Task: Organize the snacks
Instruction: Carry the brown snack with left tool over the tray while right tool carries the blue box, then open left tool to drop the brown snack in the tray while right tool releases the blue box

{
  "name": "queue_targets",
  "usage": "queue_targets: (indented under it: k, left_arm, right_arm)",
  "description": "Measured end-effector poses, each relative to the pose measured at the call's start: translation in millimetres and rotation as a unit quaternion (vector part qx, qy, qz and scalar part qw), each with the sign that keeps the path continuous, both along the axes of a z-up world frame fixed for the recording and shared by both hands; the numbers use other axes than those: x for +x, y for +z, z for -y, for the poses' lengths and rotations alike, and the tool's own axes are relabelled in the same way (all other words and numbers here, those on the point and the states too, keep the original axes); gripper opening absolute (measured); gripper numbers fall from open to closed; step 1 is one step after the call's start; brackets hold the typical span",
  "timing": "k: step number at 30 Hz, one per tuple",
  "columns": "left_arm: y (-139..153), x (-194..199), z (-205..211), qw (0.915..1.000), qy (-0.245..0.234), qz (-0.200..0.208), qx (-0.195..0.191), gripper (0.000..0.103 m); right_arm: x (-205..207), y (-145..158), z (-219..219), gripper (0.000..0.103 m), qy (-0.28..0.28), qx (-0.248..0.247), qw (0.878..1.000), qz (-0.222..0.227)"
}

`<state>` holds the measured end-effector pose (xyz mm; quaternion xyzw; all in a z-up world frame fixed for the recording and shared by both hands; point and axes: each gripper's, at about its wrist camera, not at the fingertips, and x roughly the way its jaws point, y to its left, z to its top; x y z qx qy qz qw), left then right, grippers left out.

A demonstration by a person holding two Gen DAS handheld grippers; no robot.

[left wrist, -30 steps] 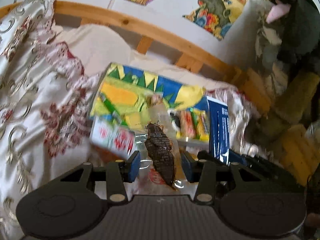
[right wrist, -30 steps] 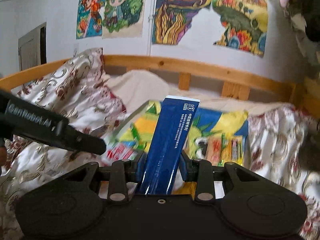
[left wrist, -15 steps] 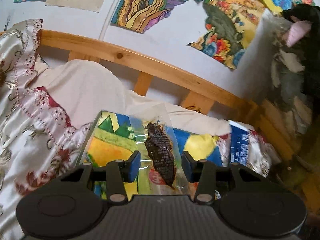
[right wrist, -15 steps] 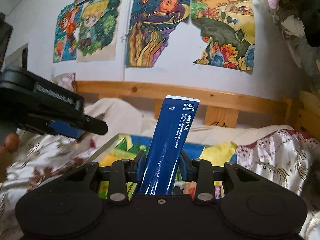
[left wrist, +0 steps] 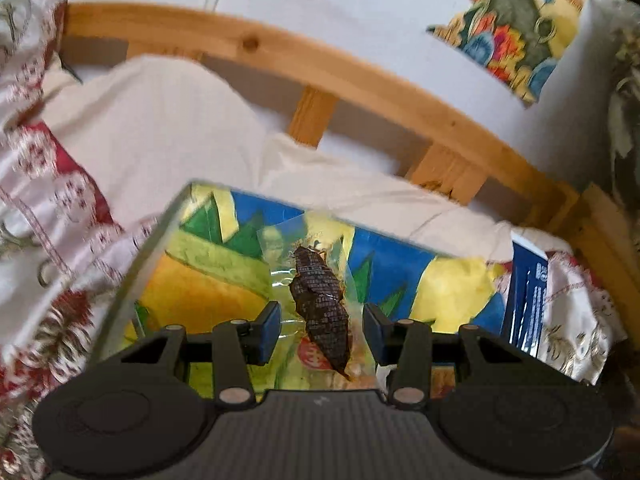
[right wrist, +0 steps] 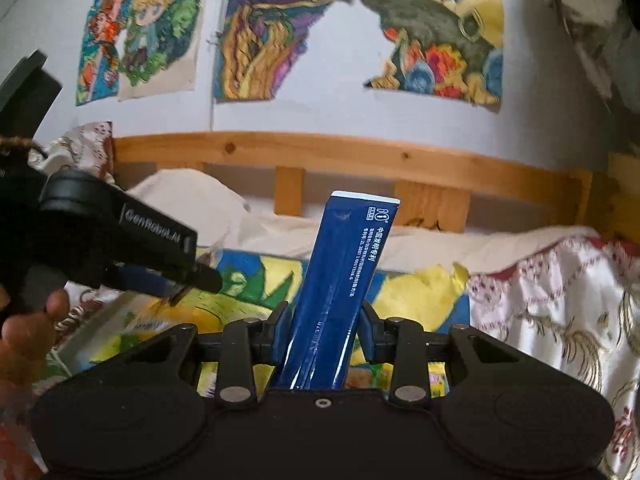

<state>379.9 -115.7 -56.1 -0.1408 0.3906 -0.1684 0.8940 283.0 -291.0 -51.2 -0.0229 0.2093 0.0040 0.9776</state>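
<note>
My left gripper [left wrist: 320, 330] is shut on a clear snack packet [left wrist: 320, 308] holding a dark brown piece, lifted above a clear box [left wrist: 132, 280] lined with a bright yellow, blue and green picture. My right gripper [right wrist: 323, 334] is shut on a tall dark blue packet [right wrist: 340, 288] with white print, held upright over the same box [right wrist: 80, 344]. The blue packet also shows in the left wrist view [left wrist: 524, 300] at the right. The left gripper's body [right wrist: 120, 236] shows at the left of the right wrist view.
The box lies on a bed with a cream and red patterned quilt [left wrist: 48, 216] and a cream pillow [left wrist: 160, 128]. A wooden bed rail [right wrist: 360, 160] runs behind. Colourful posters [right wrist: 280, 28] hang on the white wall. Dark plush things [right wrist: 592, 12] are at the right.
Both grippers have tilted up and back from the box with their packets still held. The other snacks in the box have dropped out of view.
</note>
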Motion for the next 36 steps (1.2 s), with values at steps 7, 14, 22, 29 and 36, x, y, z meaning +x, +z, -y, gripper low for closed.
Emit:
queue_targets:
  k: [7,14,22,29,36]
  left_arm:
    - [-24,3,4,0.9994,0.003,-0.034,0.004,0.049]
    - [-31,1,8,0.9988,0.005,-0.034,0.035,0.049]
    - [-30,1,11,0.9985,0.004,-0.021,0.050,0.050]
    - [-30,-1,13,0.9982,0.007,-0.016,0.058,0.051]
    - [-29,-3,14,0.9970,0.013,-0.009,0.075,0.057]
  right_arm:
    - [9,-21,6,0.037,-0.011,-0.007,0.999,-0.029]
    - [14,-29,2,0.037,-0.005,-0.007,0.999,-0.049]
    - [15,-35,0,0.037,-0.004,-0.008,0.998,-0.057]
    - [17,-36,2,0.037,-0.007,-0.003,0.998,-0.061]
    - [19,-39,3,0.038,-0.008,-0.001,0.998,-0.069]
